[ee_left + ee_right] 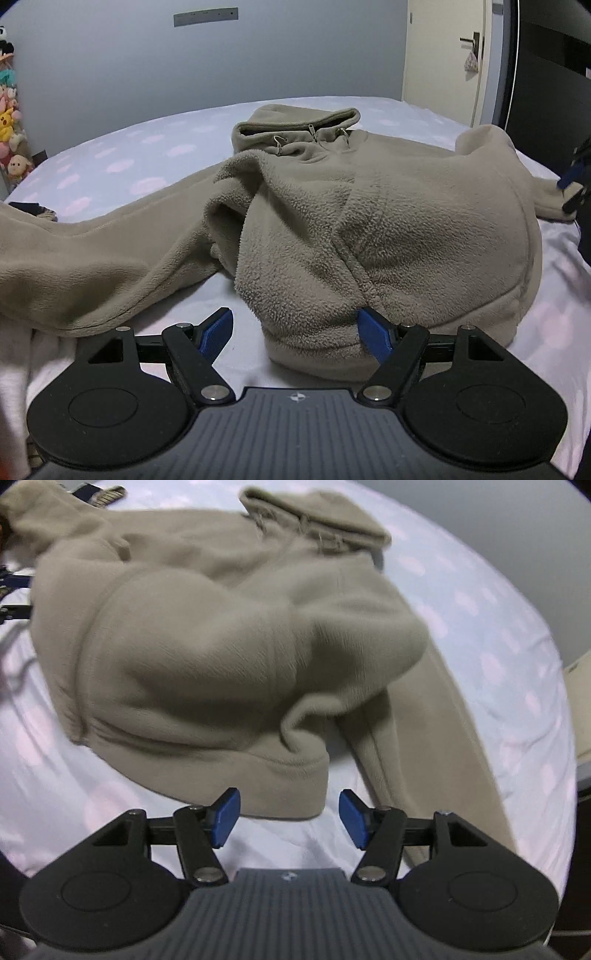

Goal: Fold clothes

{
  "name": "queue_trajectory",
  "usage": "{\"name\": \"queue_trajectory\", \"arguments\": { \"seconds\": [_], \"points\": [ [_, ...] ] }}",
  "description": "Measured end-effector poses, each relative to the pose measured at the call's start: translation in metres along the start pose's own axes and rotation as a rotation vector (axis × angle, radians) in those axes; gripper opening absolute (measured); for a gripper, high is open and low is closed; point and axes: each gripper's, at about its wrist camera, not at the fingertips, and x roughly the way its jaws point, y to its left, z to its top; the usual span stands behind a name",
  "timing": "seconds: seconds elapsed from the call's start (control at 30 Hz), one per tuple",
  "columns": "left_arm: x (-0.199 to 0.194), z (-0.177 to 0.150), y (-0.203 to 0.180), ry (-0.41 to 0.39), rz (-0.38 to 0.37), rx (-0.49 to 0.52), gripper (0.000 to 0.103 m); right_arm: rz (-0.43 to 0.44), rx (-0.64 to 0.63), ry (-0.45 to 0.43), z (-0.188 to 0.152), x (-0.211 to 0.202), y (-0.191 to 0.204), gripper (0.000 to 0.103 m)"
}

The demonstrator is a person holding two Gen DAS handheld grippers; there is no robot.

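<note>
On the bed (pixel 155 136), over a pale sheet with faint pink spots, lies a beige fleece jacket (pixel 388 229), its collar (pixel 295 123) with small metal zipper pulls toward the far grey wall (pixel 110 66) in the left wrist view. Its body is bunched into a rounded heap, one sleeve (pixel 92 258) runs out to the left across the sheet, and its hem faces the camera. Just before that hem the left gripper (pixel 299 330) hangs with its jaws apart; the right blue pad (pixel 375 332) touches the fleece at the hem's seam while the left pad (pixel 218 332) stands clear over bare sheet, so nothing is clamped. At the right edge of that view a blurred bit of black and blue hardware shows beside the jacket's far side. From the right wrist view, which is motion-blurred, the right gripper (pixel 290 818) points steeply down at the folded corner of the jacket's hem; its jaws are also apart, both blue pads clear of the cloth, the corner lying just beyond the gap between them. A sleeve stretches down the right side of that view. Plush toys (pixel 9 122) hang at the left edge of the room, and a cream door (pixel 443 62) stands at the far right.
</note>
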Motion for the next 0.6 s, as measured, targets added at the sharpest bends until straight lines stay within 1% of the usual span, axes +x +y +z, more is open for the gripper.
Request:
{"name": "queue_trajectory", "arguments": {
  "seconds": [0.1,0.17,0.3,0.4,0.47,0.5,0.53,0.57,0.6],
  "points": [
    [0.012,0.0,0.005,-0.01,-0.021,-0.02,0.078,0.027,0.056,-0.003,0.002,0.03,-0.013,0.063],
    [0.022,0.001,0.009,-0.014,-0.043,-0.04,0.079,0.042,0.08,-0.001,0.003,0.048,-0.019,0.067],
    [0.045,0.002,0.016,-0.016,-0.09,-0.093,0.079,0.085,0.125,0.005,0.006,0.075,-0.029,0.067],
    [0.06,-0.003,0.021,-0.016,-0.134,-0.149,0.078,0.122,0.183,0.005,0.005,0.094,-0.031,0.066],
    [0.062,-0.005,0.022,-0.026,-0.168,-0.154,0.069,0.135,0.23,0.001,0.004,0.1,-0.032,0.065],
    [0.063,-0.005,0.023,-0.032,-0.186,-0.153,0.06,0.138,0.249,-0.001,0.003,0.101,-0.031,0.063],
    [0.062,-0.004,0.023,-0.028,-0.193,-0.156,0.053,0.141,0.255,-0.002,0.002,0.1,-0.03,0.055],
    [0.06,-0.003,0.022,-0.02,-0.197,-0.16,0.052,0.145,0.254,-0.005,0.002,0.097,-0.028,0.043],
    [0.059,-0.001,0.022,-0.013,-0.2,-0.163,0.048,0.143,0.25,-0.005,0.003,0.093,-0.024,0.039]
  ]
}}
